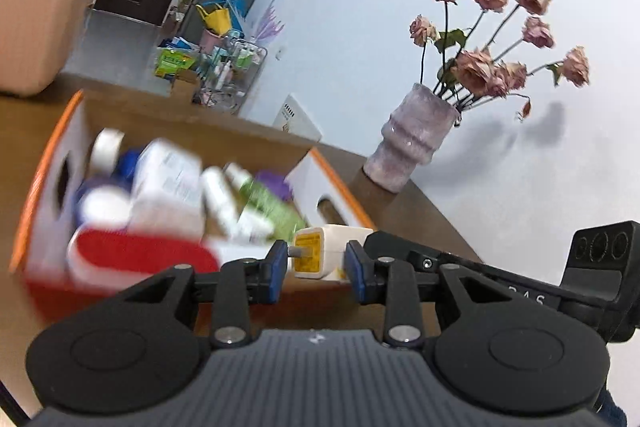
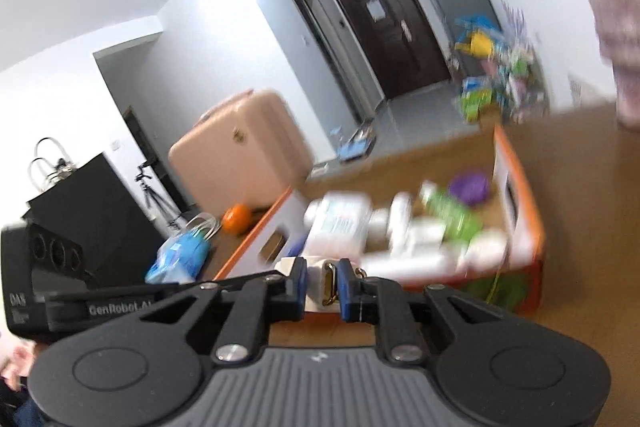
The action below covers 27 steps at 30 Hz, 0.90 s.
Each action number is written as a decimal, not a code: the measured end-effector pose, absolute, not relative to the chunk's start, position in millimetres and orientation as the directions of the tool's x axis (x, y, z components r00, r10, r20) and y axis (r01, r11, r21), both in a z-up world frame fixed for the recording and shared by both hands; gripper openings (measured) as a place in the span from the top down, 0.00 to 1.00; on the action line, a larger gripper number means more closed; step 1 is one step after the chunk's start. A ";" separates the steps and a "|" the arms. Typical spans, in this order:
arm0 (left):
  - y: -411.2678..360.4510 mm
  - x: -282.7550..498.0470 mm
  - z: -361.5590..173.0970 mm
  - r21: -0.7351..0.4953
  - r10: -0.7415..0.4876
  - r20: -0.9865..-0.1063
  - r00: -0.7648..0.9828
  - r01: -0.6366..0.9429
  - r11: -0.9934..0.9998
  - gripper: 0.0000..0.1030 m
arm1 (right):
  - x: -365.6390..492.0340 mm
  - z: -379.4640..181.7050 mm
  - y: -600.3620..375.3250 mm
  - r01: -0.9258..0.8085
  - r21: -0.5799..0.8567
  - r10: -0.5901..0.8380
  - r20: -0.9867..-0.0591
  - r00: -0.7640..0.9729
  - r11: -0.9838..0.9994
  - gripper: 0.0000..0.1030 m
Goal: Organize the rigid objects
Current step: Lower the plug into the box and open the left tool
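Cardboard box (image 1: 56,155) with orange rims on a wooden table (image 1: 420,211), filled with blurred bottles (image 1: 218,195), a white carton (image 1: 168,179), a green pack (image 1: 268,205), a purple lid (image 1: 274,183) and a red-and-white case (image 1: 140,259). Left gripper (image 1: 316,263) clamps a white plug (image 1: 320,255) at the box's 5 o'clock corner. Right gripper (image 2: 322,285) is closed on a small white block with a brass clip (image 2: 320,285). Vase of dried roses (image 1: 412,143) stands at 2 o'clock.

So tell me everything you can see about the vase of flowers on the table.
The vase is a pale lilac, ribbed pot that looks like frosted glass or glazed ceramic, wider at the top than the base. It stands upright on the brown table by the white wall, apart from the box. It holds dried pink roses on long dark stems. Nothing else touches it.
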<state>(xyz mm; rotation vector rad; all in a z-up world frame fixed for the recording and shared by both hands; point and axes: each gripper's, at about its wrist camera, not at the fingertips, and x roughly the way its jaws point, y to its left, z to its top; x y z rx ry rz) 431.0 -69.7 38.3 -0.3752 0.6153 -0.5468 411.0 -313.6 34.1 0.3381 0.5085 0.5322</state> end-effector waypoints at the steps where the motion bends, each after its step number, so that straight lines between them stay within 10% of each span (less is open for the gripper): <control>1: -76.1 443.6 40.5 -0.472 -0.577 -0.445 0.685 0.368 0.801 0.68 | 423.9 37.3 -316.8 -0.386 0.424 0.547 -0.373 0.749 0.819 0.84; 11: -143.6 570.7 25.1 -0.405 -0.537 -0.552 0.638 0.358 0.841 0.68 | 524.4 9.6 -346.0 -0.197 0.382 0.354 -0.402 0.844 0.903 0.77; 18: -153.7 550.4 25.9 -0.195 -0.448 -0.546 0.708 0.413 0.890 0.39 | 533.1 -17.1 -347.5 -0.159 0.256 0.261 -0.437 0.861 0.954 0.78; 27: -103.3 508.9 54.3 0.103 -0.150 -0.514 0.845 0.234 0.967 0.26 | 502.9 26.9 -333.7 -0.231 0.152 0.274 -0.414 0.868 0.961 0.64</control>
